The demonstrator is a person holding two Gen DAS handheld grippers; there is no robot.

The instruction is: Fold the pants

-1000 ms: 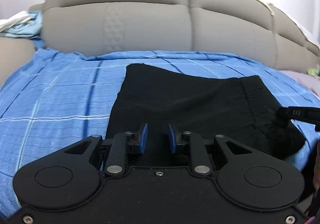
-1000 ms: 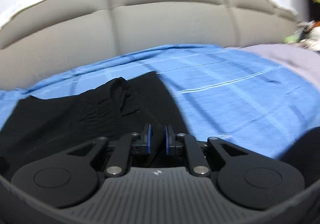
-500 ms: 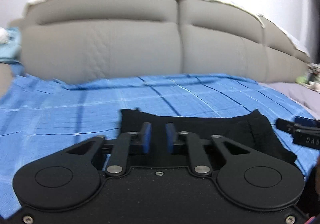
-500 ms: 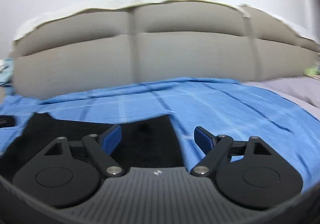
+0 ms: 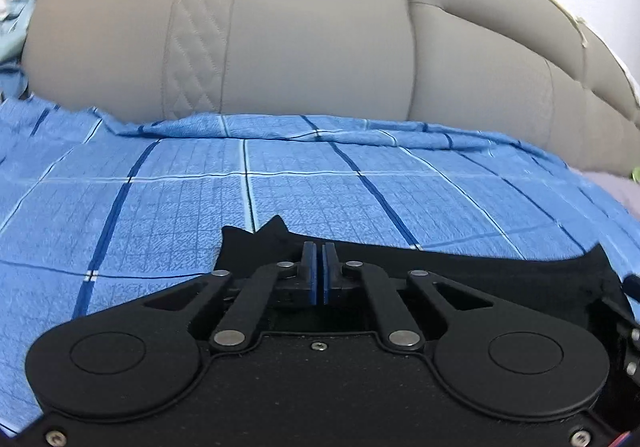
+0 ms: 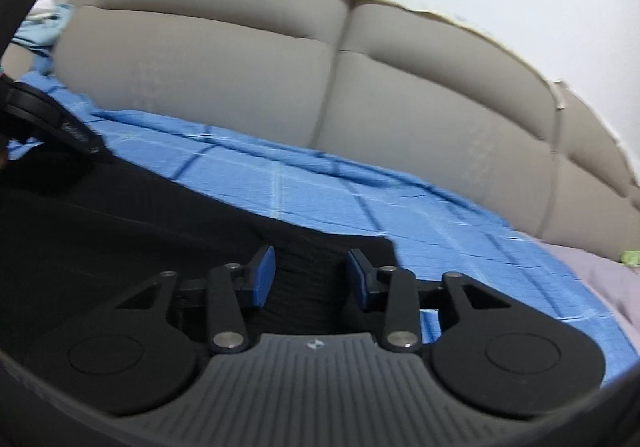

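Black pants (image 5: 460, 267) lying partly folded on blue checked bedsheet (image 5: 320, 187). Left gripper (image 5: 319, 274) clenched, apparently pinching the pants' edge. Right gripper (image 6: 311, 277) closing, not yet gripping, waistband between pads. Final fold, smoothing remaining.

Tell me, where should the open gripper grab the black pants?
Probably the near right corner, at the ribbed band of the black pants lying between the right gripper pads. Its jaws have just been closing but stand apart, not pressing yet. The cloth lies flat on the blue sheet, so come in low from the near edge and pinch that thicker band.
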